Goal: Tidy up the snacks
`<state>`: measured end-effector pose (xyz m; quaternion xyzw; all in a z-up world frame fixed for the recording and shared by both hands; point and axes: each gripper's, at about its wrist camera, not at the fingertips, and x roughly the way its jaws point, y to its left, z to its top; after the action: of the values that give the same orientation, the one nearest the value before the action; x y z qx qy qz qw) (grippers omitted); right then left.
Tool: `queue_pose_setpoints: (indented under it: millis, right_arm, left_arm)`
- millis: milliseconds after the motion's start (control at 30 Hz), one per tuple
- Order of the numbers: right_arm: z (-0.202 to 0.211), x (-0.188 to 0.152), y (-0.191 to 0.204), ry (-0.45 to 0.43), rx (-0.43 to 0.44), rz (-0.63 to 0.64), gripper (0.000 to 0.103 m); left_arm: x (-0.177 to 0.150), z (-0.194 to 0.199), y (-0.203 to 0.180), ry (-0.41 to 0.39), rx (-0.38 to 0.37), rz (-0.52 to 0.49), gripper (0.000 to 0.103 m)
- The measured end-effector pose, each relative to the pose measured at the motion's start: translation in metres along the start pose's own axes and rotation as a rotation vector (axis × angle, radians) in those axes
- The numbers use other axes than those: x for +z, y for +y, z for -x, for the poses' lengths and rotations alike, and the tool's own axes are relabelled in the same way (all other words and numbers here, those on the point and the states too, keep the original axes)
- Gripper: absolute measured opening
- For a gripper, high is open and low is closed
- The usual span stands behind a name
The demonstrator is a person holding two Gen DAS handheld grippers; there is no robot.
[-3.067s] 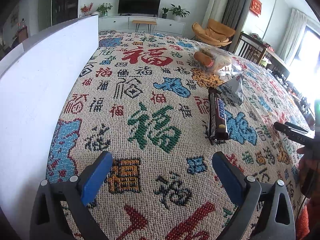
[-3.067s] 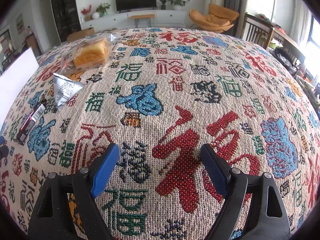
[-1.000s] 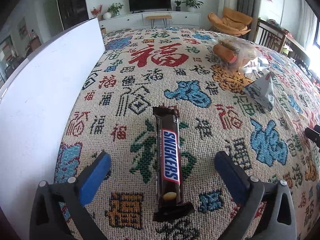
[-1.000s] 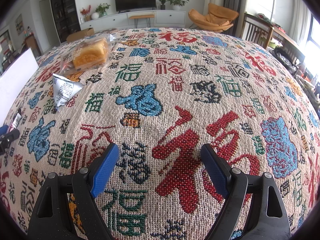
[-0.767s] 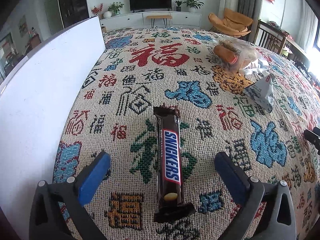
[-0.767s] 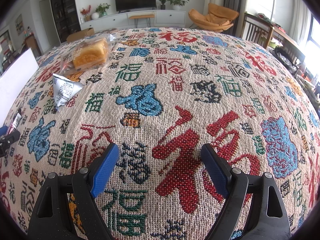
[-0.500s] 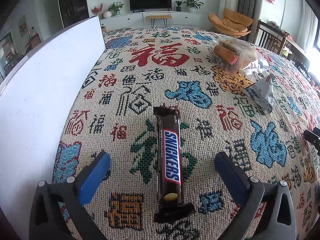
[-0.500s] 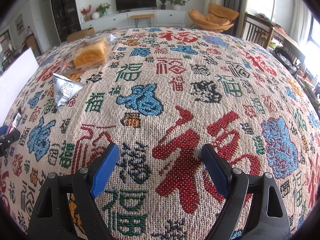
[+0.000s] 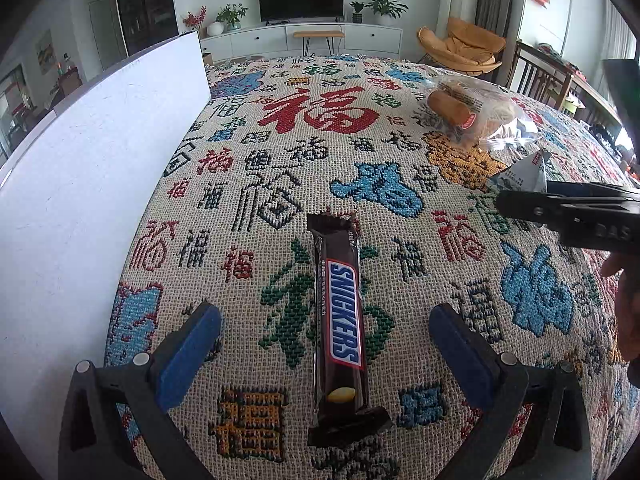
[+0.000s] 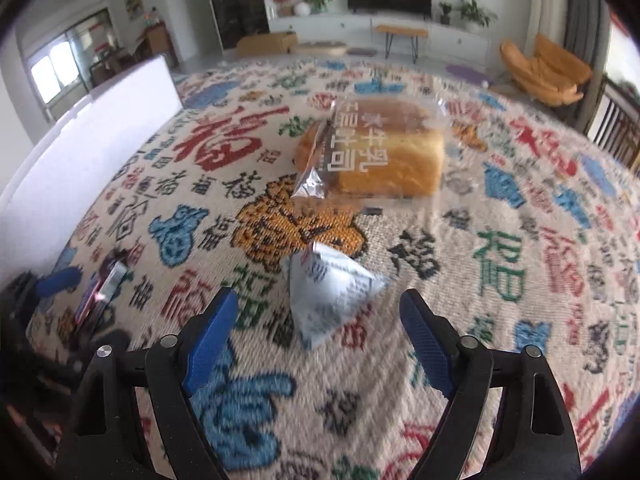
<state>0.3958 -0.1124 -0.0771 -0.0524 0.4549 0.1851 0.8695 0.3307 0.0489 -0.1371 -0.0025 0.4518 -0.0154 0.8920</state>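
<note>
your left gripper (image 9: 320, 336) sits wide apart with the snickers bar (image 9: 341, 320) lying lengthwise right down the middle of the gap, flat on the patterned tablecloth (image 9: 280, 152), neither blue pad touching the wrapper. so nothing is grabbed on that side yet; by the look of it you're at the pick-up stage, lined up but not committed.

over on the other side, your right gripper (image 10: 318, 328) is spread open too, pointed at the small triangular foil packet (image 10: 332, 300), which rests on the cloth between and just ahead of the pads, untouched. beyond it sits the bagged loaf of bread (image 10: 380, 152), well apart from both tools. the right wrist view is blurred, so fine contact there is hard to call.

the tall white board (image 9: 92, 184) stands along the left edge of the table, near the bar; whether it belongs to a container i can't tell.

next move, as i read it: pick one side. for the bar, drop the pads level with the wrapper and squeeze across its narrow width, near the middle so it doesn't droop. for the packet, expect it to crumple and slip; close gently on its fuller body rather than a thin corner.
</note>
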Motion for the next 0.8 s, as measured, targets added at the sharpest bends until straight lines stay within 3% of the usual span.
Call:
queue_pose_setpoints:
  millis: [33, 67, 100, 267, 500, 633, 700, 767, 800]
  right_arm:
    - [-0.004, 0.001, -0.001, 0.013, -0.005, -0.011, 0.081]
    - [-0.002, 0.002, 0.0, -0.003, -0.032, -0.002, 0.059]
    - [-0.002, 0.001, 0.001, -0.003, -0.062, 0.009, 0.045]
    - [0.021, -0.016, -0.011, -0.019, 0.001, -0.02, 0.026]
    - [0.077, -0.08, -0.024, -0.052, 0.068, 0.04, 0.026]
    - [0.089, -0.106, -0.027, -0.041, 0.033, 0.08, 0.029]
    - [0.087, -0.114, -0.029, -0.035, 0.007, 0.099, 0.04]
    - [0.086, -0.12, -0.033, -0.059, 0.016, 0.083, 0.076]
    - [0.086, -0.123, -0.034, -0.072, 0.006, 0.069, 0.076]
  left_arm:
    - [0.0, 0.0, 0.0, 0.0, 0.0, 0.0, 0.103]
    - [0.0, 0.0, 0.001, 0.0, 0.0, 0.0, 0.103]
    - [0.0, 0.0, 0.0, 0.0, 0.0, 0.0, 0.103]
    - [0.0, 0.0, 0.001, 0.0, 0.0, 0.0, 0.103]
    - [0.0, 0.0, 0.0, 0.0, 0.0, 0.0, 0.103]
    - [0.0, 0.0, 0.0, 0.0, 0.0, 0.0, 0.103]
    - [0.0, 0.0, 0.0, 0.0, 0.0, 0.0, 0.103]
    - [0.0, 0.0, 0.001, 0.0, 0.0, 0.0, 0.103]
    - [0.0, 0.0, 0.0, 0.0, 0.0, 0.001, 0.103]
